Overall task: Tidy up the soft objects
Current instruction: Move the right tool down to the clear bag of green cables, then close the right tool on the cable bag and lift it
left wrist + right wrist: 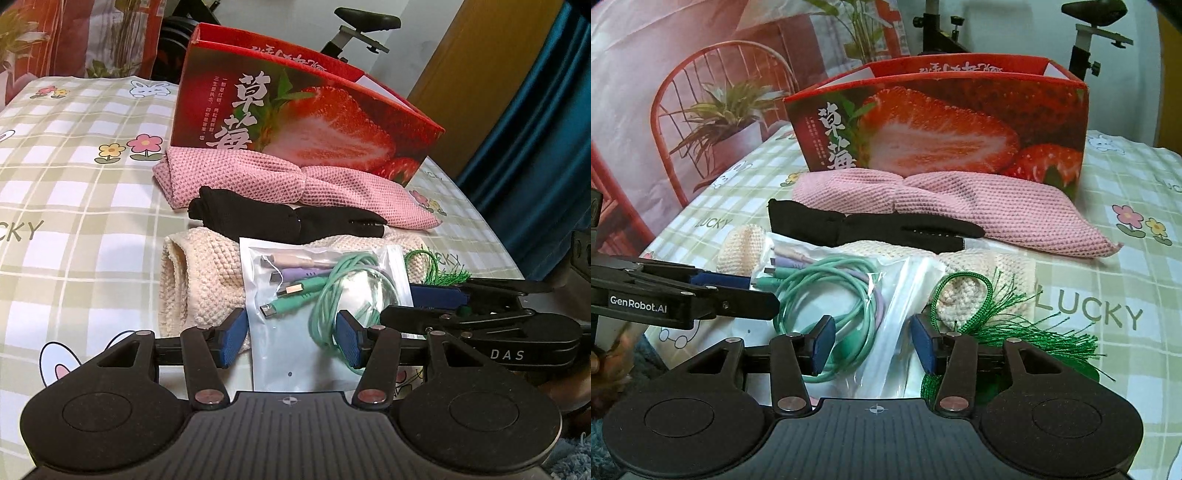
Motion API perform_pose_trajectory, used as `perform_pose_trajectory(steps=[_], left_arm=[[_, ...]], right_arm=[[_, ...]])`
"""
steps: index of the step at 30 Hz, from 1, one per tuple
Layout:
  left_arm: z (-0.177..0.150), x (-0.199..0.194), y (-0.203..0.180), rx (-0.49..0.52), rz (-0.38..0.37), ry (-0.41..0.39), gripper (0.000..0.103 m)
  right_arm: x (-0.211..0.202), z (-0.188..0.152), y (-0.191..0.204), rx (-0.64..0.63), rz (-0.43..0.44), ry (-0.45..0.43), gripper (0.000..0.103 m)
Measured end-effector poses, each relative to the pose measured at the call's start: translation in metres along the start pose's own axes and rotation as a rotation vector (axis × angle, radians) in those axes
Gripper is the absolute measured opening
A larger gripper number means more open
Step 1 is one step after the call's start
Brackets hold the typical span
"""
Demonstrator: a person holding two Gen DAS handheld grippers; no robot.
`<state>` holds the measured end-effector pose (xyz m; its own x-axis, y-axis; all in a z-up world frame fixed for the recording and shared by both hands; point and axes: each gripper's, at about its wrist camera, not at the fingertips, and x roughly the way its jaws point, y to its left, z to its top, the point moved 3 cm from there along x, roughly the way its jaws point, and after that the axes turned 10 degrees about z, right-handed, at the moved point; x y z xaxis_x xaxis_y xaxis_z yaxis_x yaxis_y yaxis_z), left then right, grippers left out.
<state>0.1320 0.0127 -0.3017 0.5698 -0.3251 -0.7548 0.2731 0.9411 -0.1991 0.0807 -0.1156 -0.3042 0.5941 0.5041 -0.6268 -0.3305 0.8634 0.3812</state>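
A home bedroom: a bed with a cartoon checked sheet (92,155), curtain (535,129), exercise bike (365,22).

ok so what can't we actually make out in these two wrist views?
- Inside of the red strawberry-print cardboard box: both views, hidden by its front wall.
- Cream knitted cloth: largely covered by the clear zip bag of cables and black glove.
- Green tassel cord: lower part hidden by the right gripper, right view.
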Motion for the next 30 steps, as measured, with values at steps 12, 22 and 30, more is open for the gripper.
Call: perform_pose_trajectory(steps=[12, 22, 30], left_arm=[[0.001, -0.004, 0.001, -0.031, -0.031, -0.017, 0.05], [0.0, -0.001, 0.001, -0.027, -0.027, -0.01, 0.05], [0.003, -0.009, -0.001, -0.035, -0.081, -0.053, 0.05]], right_arm=[[-0.001, 0.0, 0.005, -0.006, 0.051, -0.015, 0.033], [0.003, -0.003, 0.002, 0.028, 0.072, -0.008, 0.033], [-0.004, 0.001, 0.012, -0.031, 0.077, -0.04, 0.031]])
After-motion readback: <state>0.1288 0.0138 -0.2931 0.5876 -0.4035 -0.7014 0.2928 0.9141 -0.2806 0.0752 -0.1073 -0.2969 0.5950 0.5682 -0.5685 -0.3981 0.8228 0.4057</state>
